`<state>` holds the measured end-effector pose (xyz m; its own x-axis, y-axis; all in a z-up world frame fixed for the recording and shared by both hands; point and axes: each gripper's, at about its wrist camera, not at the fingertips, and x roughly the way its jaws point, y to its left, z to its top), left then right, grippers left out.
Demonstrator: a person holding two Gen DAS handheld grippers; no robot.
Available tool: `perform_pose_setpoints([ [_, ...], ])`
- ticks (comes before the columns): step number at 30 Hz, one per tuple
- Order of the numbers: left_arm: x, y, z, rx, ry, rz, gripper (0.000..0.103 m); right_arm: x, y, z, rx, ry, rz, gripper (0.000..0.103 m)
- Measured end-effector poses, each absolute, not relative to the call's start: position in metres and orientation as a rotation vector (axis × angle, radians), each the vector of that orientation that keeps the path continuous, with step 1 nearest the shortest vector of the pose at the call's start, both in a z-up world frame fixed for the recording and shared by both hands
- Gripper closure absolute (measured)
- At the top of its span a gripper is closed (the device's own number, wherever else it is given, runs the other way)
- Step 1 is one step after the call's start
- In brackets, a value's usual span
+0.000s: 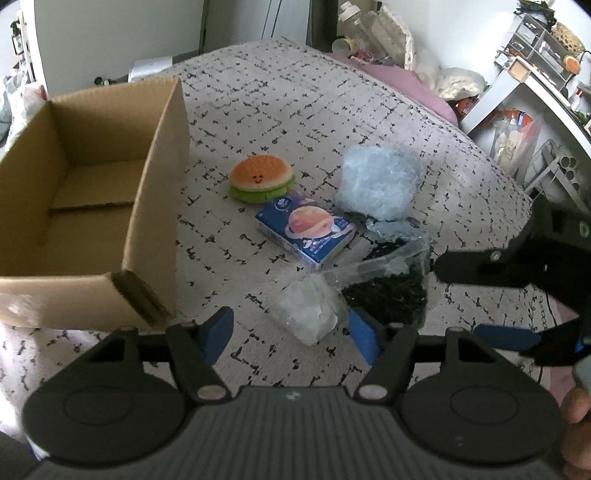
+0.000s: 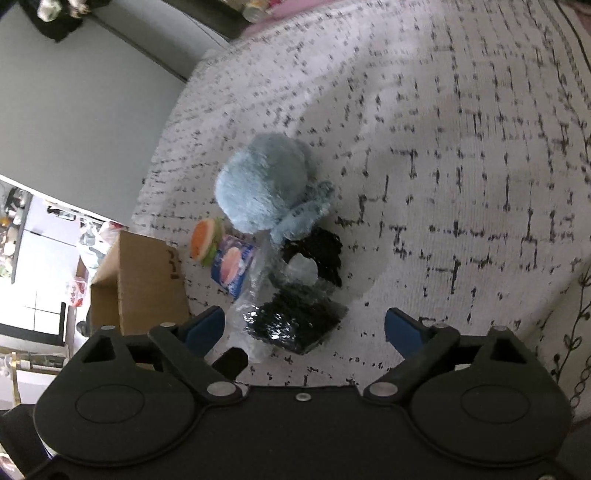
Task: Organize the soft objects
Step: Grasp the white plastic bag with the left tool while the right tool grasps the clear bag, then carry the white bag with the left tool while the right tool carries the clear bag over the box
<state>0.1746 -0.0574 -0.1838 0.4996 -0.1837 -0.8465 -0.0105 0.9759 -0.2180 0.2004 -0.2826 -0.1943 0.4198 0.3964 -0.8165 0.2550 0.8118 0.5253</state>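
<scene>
L gripper (image 1: 291,330) jaws apart over white soft packet (image 1: 308,314); R gripper (image 2: 304,328) wide above black mesh bag (image 2: 295,323). Neither holds anything; brown cardboard box (image 1: 88,206) alongside.

At upper right of the left wrist view a white shelf unit (image 1: 532,96) with clutter, a woven basket (image 1: 569,37) on top; clear bottles (image 1: 354,22) at top centre, a pink sheet (image 1: 417,88) below them

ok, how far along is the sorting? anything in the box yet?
Nothing done: the cardboard box looks empty. Nothing held; the left gripper and right gripper are open above the pile. Left on the bed: burger plush, tissue pack, blue fluffy item, two clear bags.
</scene>
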Motion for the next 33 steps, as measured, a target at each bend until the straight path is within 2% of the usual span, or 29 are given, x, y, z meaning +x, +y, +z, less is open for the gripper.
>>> perform_pose_setpoints([
  [6,0.186,-0.057,-0.200,-0.218,1.075,-0.115,0.035,0.209,-0.283,-0.215,0.713,1.204,0.030,0.010],
  [9,0.190,-0.056,-0.205,-0.229,1.081,-0.118,0.035,0.212,-0.281,-0.224,0.729,1.229,0.012,0.015],
  [13,0.194,-0.055,-0.210,-0.242,1.080,-0.128,0.035,0.217,-0.273,-0.233,0.728,1.259,0.013,0.015],
  [20,0.203,-0.060,-0.215,-0.233,1.090,-0.148,0.035,0.223,-0.266,-0.237,0.710,1.233,-0.010,0.018],
  [22,0.203,-0.064,-0.217,-0.220,1.090,-0.154,0.035,0.224,-0.265,-0.236,0.709,1.208,-0.011,0.024],
  [23,0.203,-0.065,-0.217,-0.218,1.087,-0.155,0.035,0.224,-0.266,-0.236,0.710,1.201,-0.006,0.032],
  [24,0.203,-0.066,-0.218,-0.218,1.086,-0.154,0.040,0.225,-0.266,-0.237,0.712,1.198,0.001,0.039],
  [25,0.203,-0.066,-0.218,-0.219,1.087,-0.154,0.050,0.225,-0.265,-0.237,0.716,1.196,0.010,0.041],
  [27,0.203,-0.064,-0.218,-0.222,1.092,-0.143,0.057,0.223,-0.264,-0.237,0.720,1.194,0.031,0.053],
  [33,0.194,-0.057,-0.209,-0.217,1.082,-0.110,0.058,0.216,-0.261,-0.228,0.708,1.170,0.053,0.062],
])
